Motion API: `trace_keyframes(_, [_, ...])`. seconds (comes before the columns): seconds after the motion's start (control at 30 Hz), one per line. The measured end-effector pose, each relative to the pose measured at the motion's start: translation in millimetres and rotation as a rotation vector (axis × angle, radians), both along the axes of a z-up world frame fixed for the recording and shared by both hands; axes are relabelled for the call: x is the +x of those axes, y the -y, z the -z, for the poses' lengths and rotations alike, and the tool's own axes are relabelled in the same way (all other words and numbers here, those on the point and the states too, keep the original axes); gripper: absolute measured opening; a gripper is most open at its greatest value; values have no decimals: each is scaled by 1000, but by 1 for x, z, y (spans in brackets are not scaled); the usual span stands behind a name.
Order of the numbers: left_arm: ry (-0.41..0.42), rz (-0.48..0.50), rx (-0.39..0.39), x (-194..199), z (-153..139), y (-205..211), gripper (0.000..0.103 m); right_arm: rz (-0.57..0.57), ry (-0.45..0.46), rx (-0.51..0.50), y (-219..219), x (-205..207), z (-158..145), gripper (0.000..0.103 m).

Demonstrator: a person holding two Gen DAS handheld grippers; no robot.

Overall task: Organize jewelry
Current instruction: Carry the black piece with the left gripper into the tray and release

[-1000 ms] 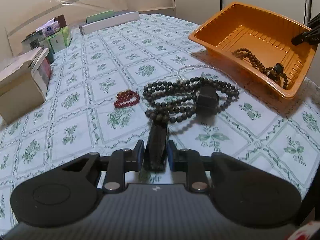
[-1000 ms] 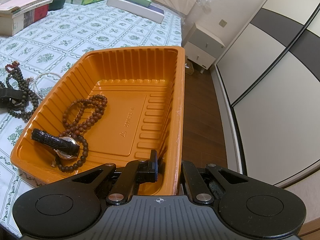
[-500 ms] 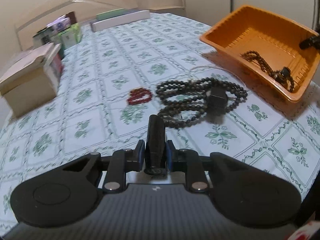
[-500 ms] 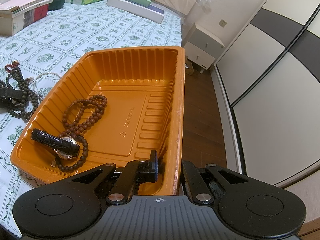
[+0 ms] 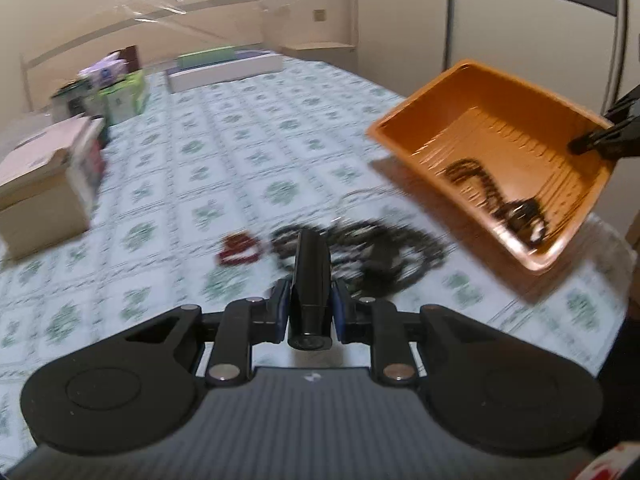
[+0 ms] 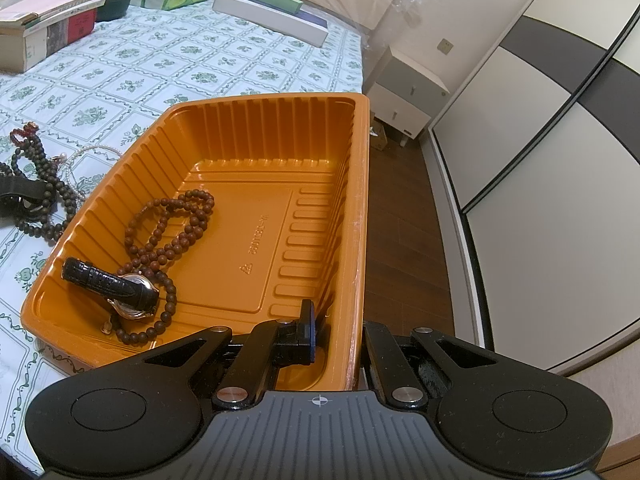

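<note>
Green and white flower squares cover the cloth (image 5: 224, 152) on the table, and pale walls and sliding closet doors (image 6: 540, 128) stand behind it.

Left tool (image 5: 310, 304) is clenched on a dark tube-shaped thing (image 5: 311, 276), which sticks out forward between the two blue pads. I cannot tell what the thing is. This view is blurry. Past the tool, a pile of dark beads (image 5: 360, 252) lies on the cloth. A small red bracelet (image 5: 238, 250) lies just to the left of the pile. A thin pale chain (image 5: 376, 196) lies on the far side of the pile, near the tray.

An orange tray (image 6: 256, 120) sits at the right edge of the table. Right tool (image 6: 336, 332) is clenched on the tray's near right wall, with one finger inside the tray and the other outside it. In the left view the tray looks tipped.

Inside the tray, near its left wall, lie a string of brown beads (image 6: 172, 232) and a watch with a black strap (image 6: 112, 286). The watch lies on top of some of the beads.

Far off on the table are a big box (image 5: 44, 184) on the left, some green packs (image 5: 124, 96), and a long white box (image 5: 224, 72) with a green one on it.
</note>
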State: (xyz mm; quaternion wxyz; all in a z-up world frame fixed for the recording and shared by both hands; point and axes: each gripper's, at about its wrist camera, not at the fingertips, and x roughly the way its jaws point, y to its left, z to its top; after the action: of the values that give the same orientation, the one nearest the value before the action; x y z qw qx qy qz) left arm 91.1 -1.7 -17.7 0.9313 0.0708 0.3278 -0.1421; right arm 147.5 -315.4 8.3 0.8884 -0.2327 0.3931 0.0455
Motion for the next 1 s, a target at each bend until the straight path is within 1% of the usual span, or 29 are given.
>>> trace_keyframes(0.2, [12,118,-51,10,-9,48,20,0,0,0,0,0,0,5])
trace_keyframes(0.37, [22,207,-79,18,-16,84,20,0,1,0,0,0,0,5])
trace_keyframes(0.57, [27,351,-124,22,-22,126,20,1,-1,3,0,1,-1,5])
trace_keyframes(0.63, [29,394,-127,23,-23,137,20,1,0,4,0,1,-1,5])
trace_keyframes(0.77, [32,442,-121,24,-23,152,20,2,-1,6,0,1,-1,5])
trace_keyframes(1.0, [23,479,-119,28,-18,161,20,3,-3,11,-1,2,-1,5])
